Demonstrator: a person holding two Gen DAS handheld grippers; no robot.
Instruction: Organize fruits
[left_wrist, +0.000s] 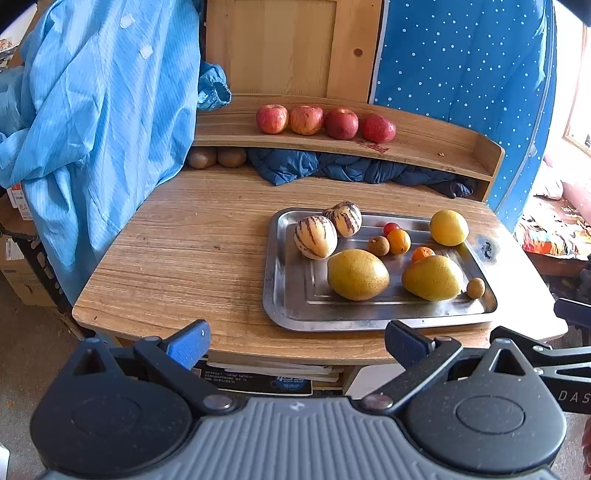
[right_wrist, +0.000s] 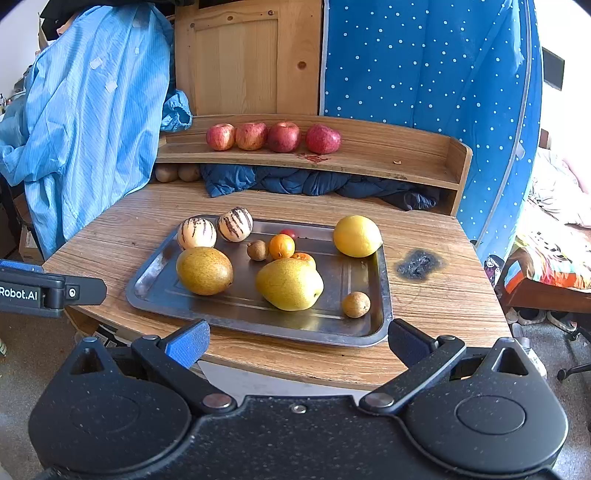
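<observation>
A steel tray lies on the wooden table and holds two striped melons, two yellow pears, a lemon, small oranges, a red tomato and brown longans. Several red apples sit in a row on the raised shelf. My left gripper is open, short of the table's front edge. My right gripper is open too, just before the tray's near rim.
Two kiwis and a dark blue jacket lie under the shelf. A light blue coat hangs at the left. A burn mark is right of the tray. The left gripper's body shows at the left edge.
</observation>
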